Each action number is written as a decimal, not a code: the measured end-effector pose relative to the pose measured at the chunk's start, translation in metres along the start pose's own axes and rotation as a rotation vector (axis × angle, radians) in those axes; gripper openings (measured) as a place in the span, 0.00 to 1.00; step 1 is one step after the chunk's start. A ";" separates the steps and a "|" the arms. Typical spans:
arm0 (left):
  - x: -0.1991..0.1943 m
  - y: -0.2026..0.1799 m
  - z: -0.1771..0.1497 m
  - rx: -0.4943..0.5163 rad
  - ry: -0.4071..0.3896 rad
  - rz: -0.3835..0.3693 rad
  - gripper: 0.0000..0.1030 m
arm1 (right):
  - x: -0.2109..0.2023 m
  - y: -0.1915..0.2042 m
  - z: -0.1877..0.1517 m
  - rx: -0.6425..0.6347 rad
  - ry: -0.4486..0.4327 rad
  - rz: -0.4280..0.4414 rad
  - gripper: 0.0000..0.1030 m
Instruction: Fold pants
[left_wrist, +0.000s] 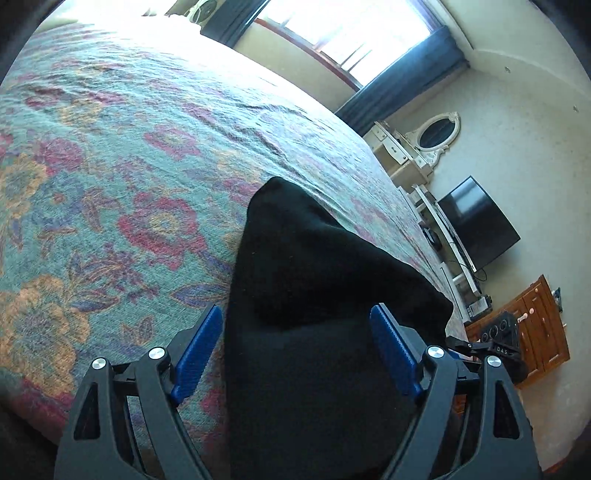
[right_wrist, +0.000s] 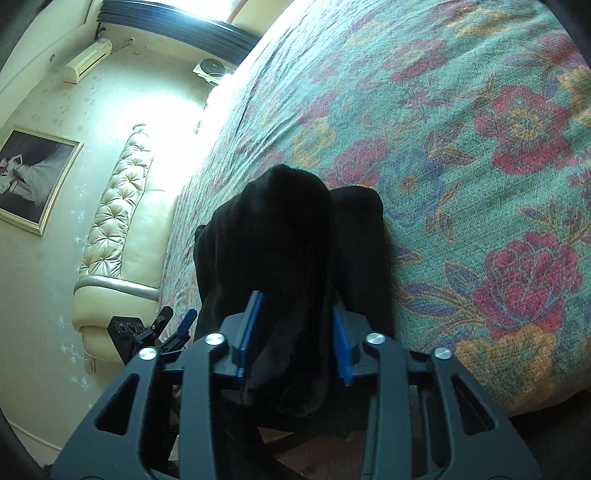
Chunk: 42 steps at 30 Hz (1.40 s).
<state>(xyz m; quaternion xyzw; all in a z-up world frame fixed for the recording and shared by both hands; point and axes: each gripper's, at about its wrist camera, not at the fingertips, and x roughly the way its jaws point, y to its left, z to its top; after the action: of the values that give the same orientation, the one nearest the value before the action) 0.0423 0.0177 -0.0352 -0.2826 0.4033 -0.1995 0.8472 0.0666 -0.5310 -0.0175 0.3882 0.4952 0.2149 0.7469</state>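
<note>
The left gripper (left_wrist: 297, 350) stands with its blue pads (left_wrist: 197, 354) spread wide, the black pants (left_wrist: 314, 295) lying between them without either pad pressing the cloth, so it is released. The right gripper (right_wrist: 295, 332) has its pads (right_wrist: 251, 332) drawn in against a bunched fold of the pants (right_wrist: 291, 236), clenched on the fabric. The pants sit at the near edge of the bed, on the floral bedspread (left_wrist: 110, 166), heaped into a dark mound whose far tip points toward the middle of the bed; in the right wrist view a second fold lies just beside the gripped one. The bedspread (right_wrist: 461, 129) stretches bare and mostly flat beyond the pants, with light wrinkles. Past the bed's edge in the left wrist view stand a dark television (left_wrist: 478, 225), a white dresser with mirror (left_wrist: 417, 147) and a wooden cabinet (left_wrist: 535, 325); the right wrist view shows a tufted headboard (right_wrist: 118, 206) along the bed's side.
</note>
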 end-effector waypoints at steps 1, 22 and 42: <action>-0.006 0.010 -0.001 -0.026 0.006 0.005 0.78 | -0.004 0.001 -0.004 -0.004 0.004 0.009 0.57; 0.000 0.012 -0.047 -0.142 0.153 -0.142 0.83 | -0.008 0.002 -0.040 -0.040 0.071 0.007 0.12; 0.005 -0.003 -0.044 0.043 0.179 -0.097 0.65 | -0.020 -0.037 -0.035 0.045 0.042 0.074 0.52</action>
<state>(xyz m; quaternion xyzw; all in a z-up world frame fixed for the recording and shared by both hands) 0.0093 -0.0015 -0.0584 -0.2643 0.4589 -0.2733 0.8030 0.0243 -0.5552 -0.0426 0.4185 0.5008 0.2391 0.7190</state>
